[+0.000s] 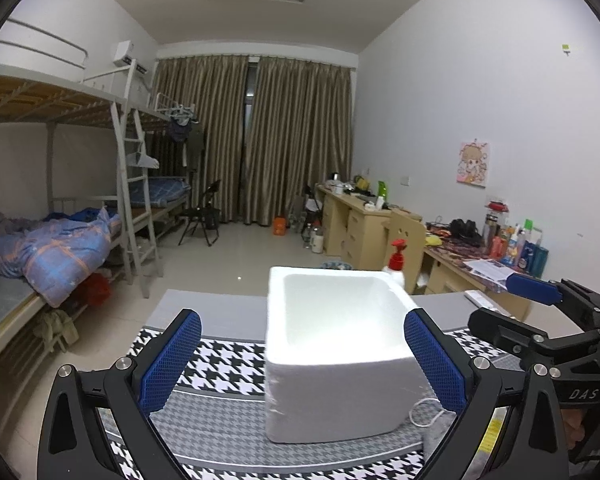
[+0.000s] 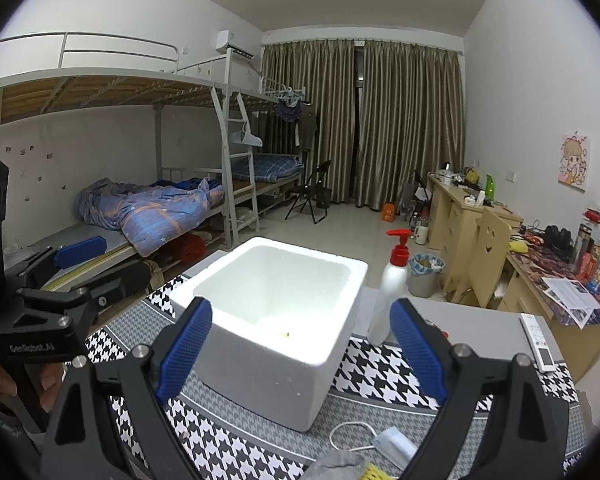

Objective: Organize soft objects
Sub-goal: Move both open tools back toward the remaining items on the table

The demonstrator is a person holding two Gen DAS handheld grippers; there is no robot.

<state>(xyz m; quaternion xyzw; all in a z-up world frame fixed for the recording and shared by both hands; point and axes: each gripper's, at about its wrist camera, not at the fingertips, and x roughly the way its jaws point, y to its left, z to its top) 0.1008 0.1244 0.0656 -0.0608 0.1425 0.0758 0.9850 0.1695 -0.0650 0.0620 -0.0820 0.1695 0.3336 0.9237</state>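
Box: I see the white foam box (image 2: 272, 320) mid-frame, mouth up, ready for soft items.
Left gripper (image 1: 302, 364): jaws wide, empty.
Right gripper (image 2: 300, 354): jaws wide, empty.

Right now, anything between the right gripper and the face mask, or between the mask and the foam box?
Nothing visible. The face mask lies on the patterned cloth below the open right gripper, just in front of the foam box. The box top is open; only its near wall must be cleared.
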